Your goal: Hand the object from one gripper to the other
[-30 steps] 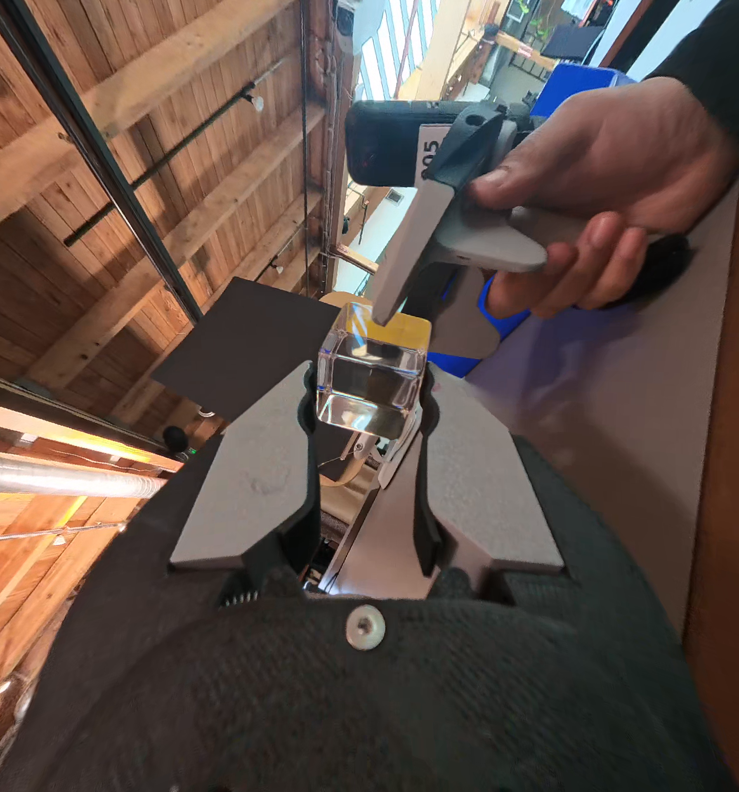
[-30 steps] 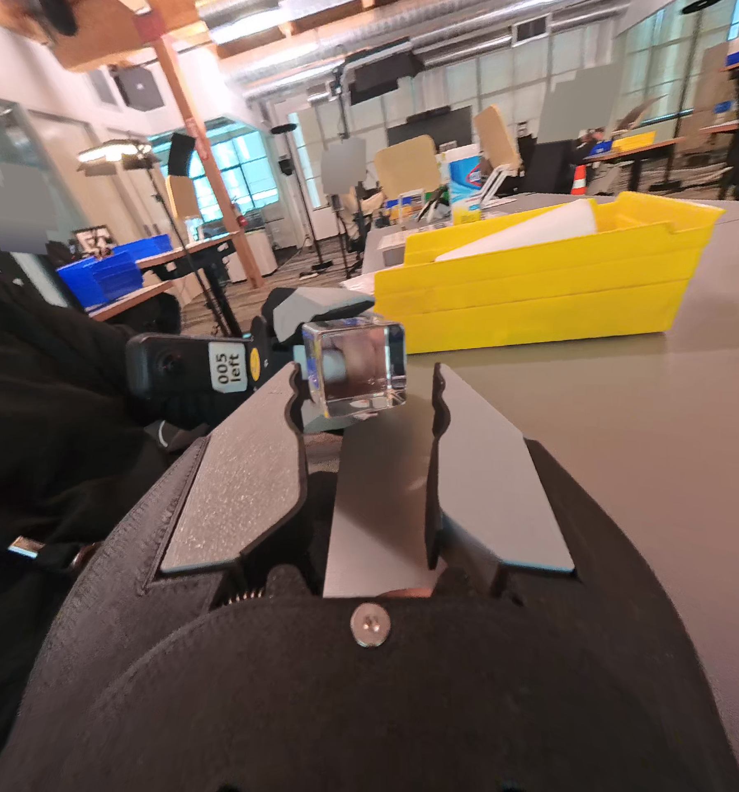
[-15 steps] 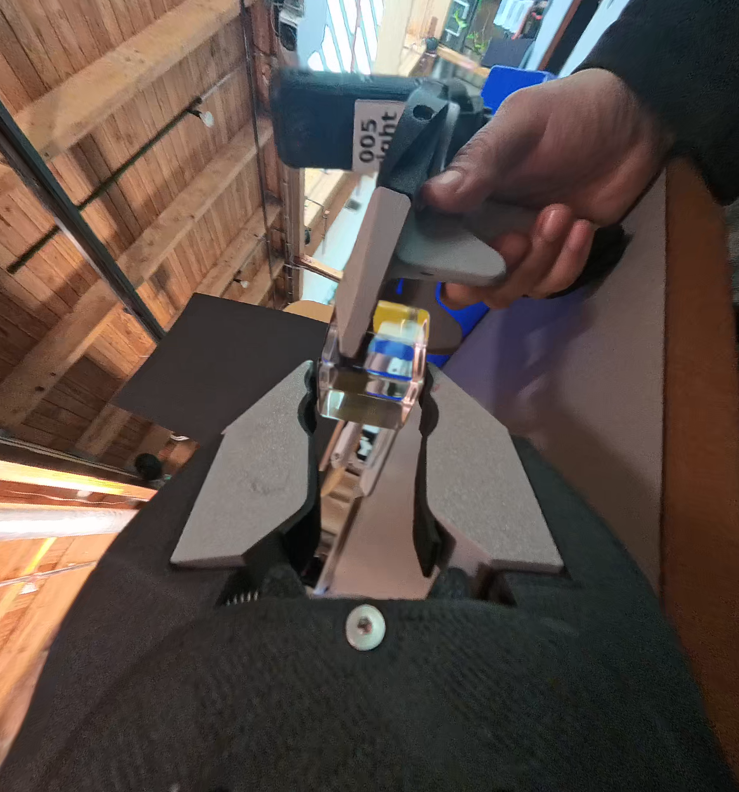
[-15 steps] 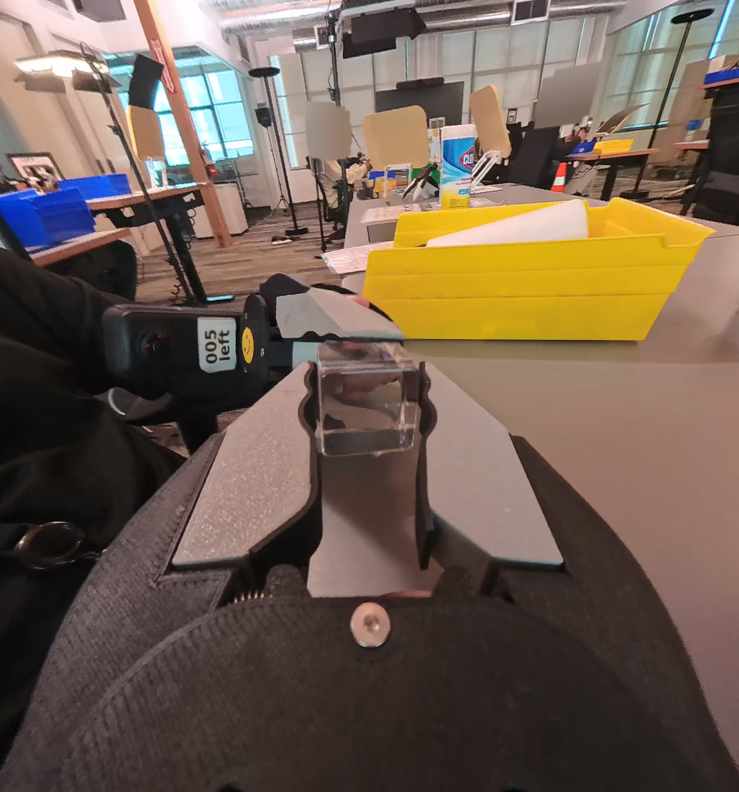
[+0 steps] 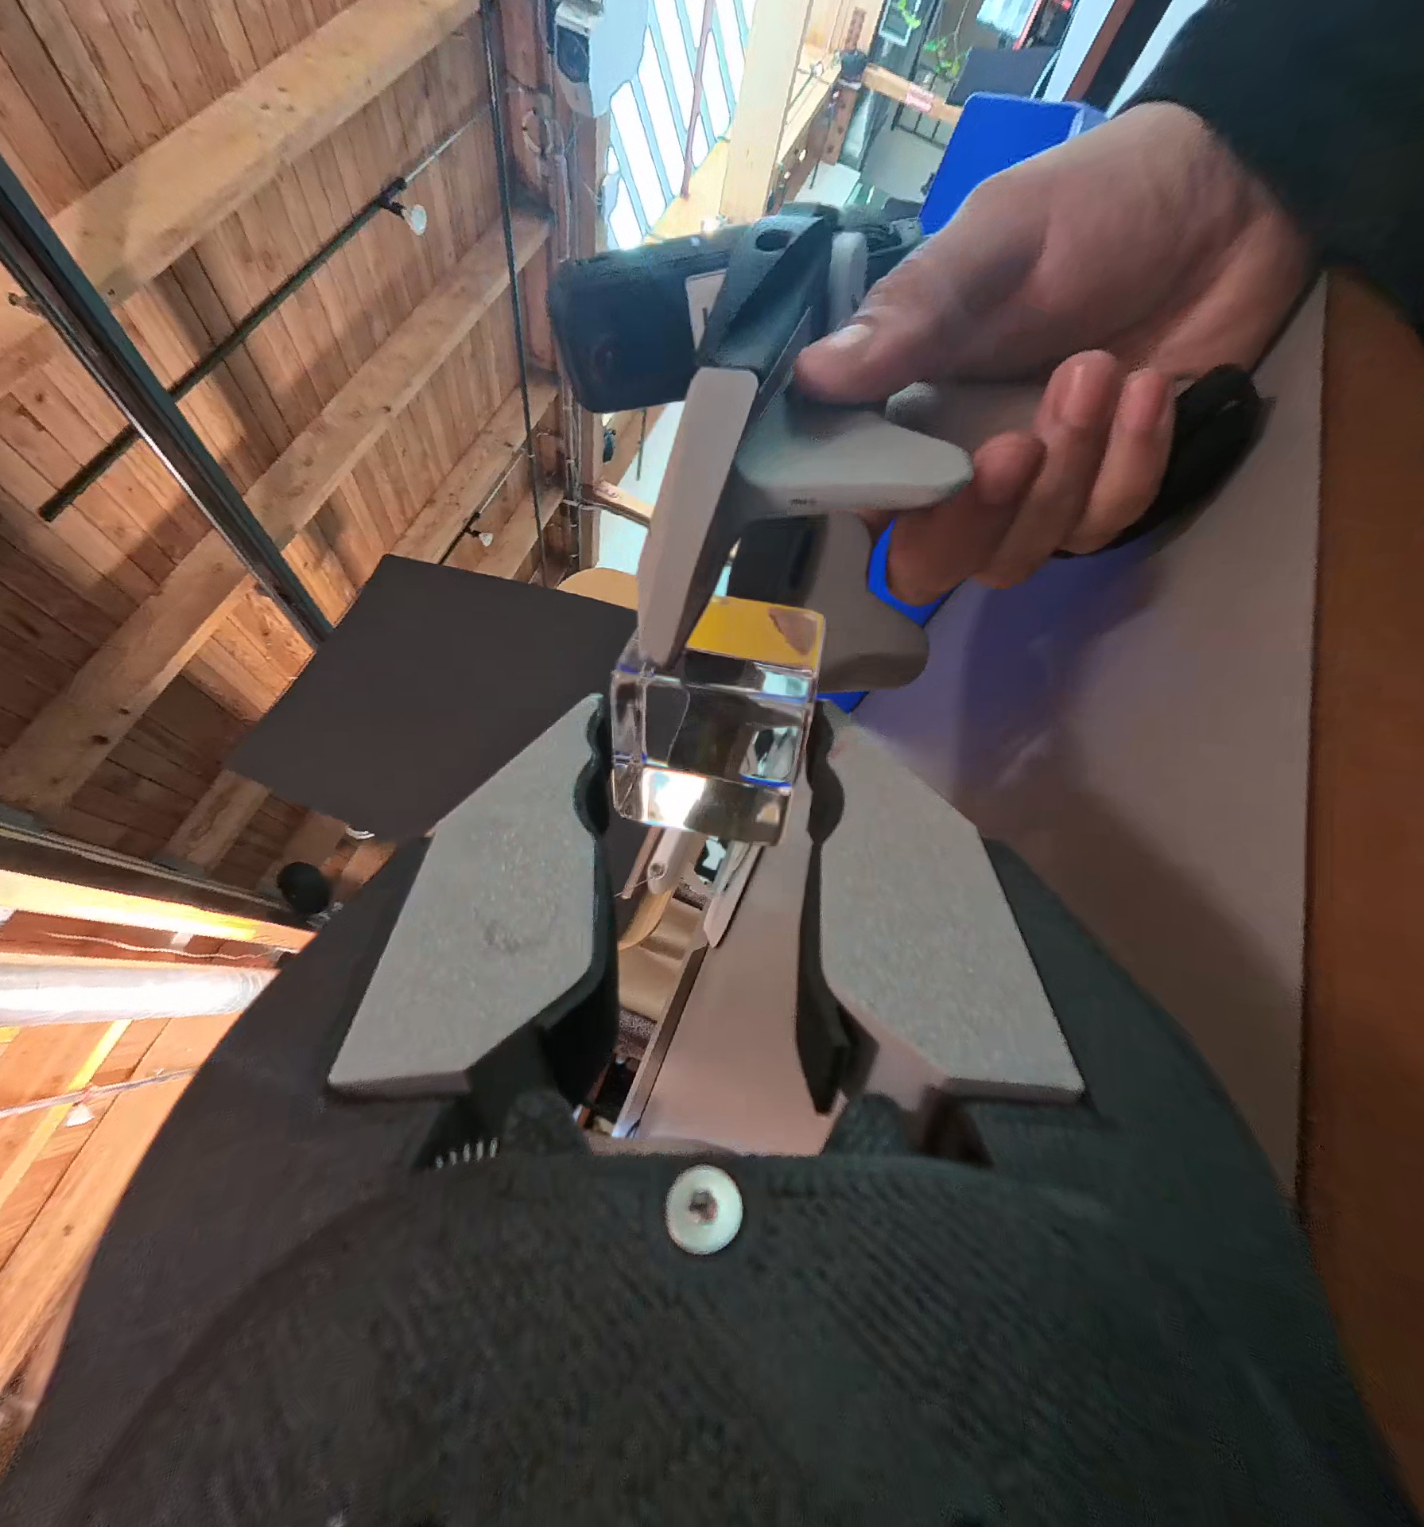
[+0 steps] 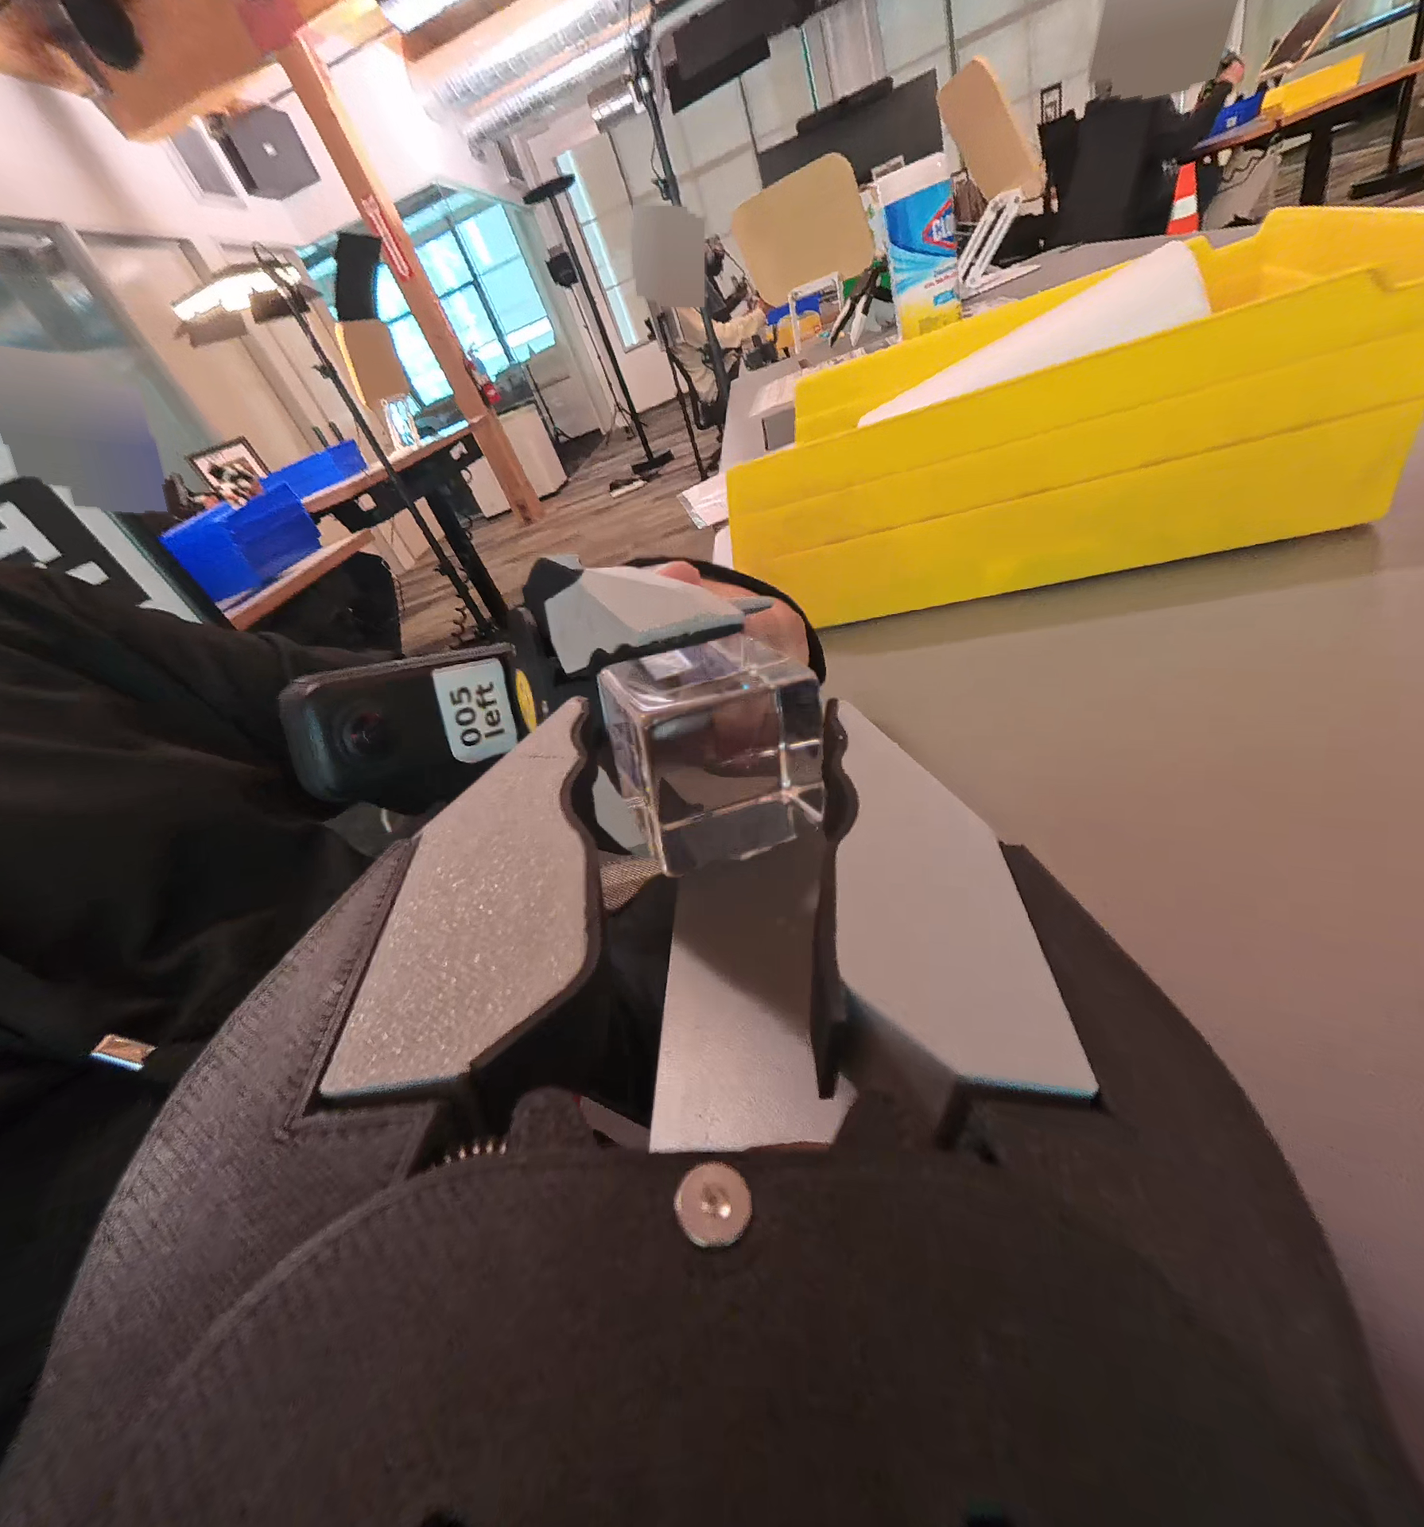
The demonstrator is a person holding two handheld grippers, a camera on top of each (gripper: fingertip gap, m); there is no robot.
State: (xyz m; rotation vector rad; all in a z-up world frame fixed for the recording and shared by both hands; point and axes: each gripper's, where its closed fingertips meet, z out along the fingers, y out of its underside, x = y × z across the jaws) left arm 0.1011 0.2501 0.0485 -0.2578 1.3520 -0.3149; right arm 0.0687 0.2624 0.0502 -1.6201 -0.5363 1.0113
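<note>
A: Where is the clear cube [image 5: 712, 744] found?

B: At the centre of both frames, off the grey table [image 6: 1187, 744]. It is pinched between the fingers of the left gripper [image 5: 704, 756], which are closed against two of its faces. The right gripper [image 6: 712, 773] is narrowed around the same cube; its right finger is seen touching, while contact on the left cannot be told for certain.

A: What could be spoiled from here?

B: If the left grip is released before the right one is firm, the smooth block is judged likely to slip and drop onto the table. A twist may also be caused, since the two tools are crossed at an angle.

A: Which way is it pointed?

B: No long axis can be named; the sides look about equal. In the right wrist view one corner is turned toward the camera, lower right. The yellow bin [image 6: 1105, 463] is left well apart, upper right.
</note>
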